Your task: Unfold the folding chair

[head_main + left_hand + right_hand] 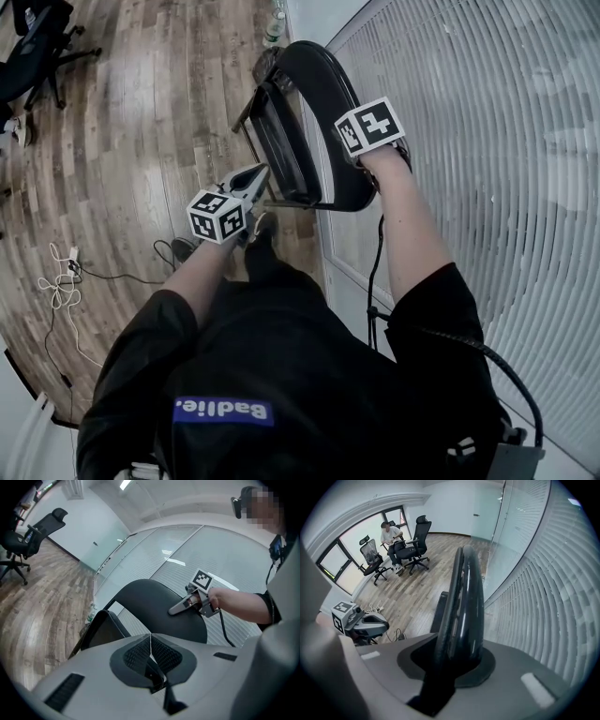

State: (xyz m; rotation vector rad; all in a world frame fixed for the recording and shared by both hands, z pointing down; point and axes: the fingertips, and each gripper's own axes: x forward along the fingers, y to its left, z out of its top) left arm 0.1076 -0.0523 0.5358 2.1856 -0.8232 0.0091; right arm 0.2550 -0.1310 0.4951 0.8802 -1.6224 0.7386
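**A:** Entry 1, grippers. State?

**B:** The right gripper [457,660] points steeply down. Its jaws stand partway apart and are clamped over the top edge of the black folding chair [319,94], on its glossy curved black backrest [464,597]. The left gripper [151,637] has its jaws together with nothing between them (the pads meet in a thin line). It is held near the chair's seat side, apart from it.

**A:** Entry 2, the chair.

**B:** It is black throughout. The flat black seat panel [281,141] stands steeply, close against the backrest, so the chair is not yet opened out. A thin dark metal frame [242,117] shows at the seat's edge. The chair is directly in front of the person.

**A:** Entry 3, surface and room.

**B:** The chair stands on a brown wood-plank floor [141,122]. A loose tangle of white cable [58,286] lies on the floor at the person's left. The chair is just beside a frosted glass wall with fine horizontal stripes [487,141]. Farther off, black mesh office chairs [415,543] stand by a large window [333,559], and a seated person [389,534] is among them.
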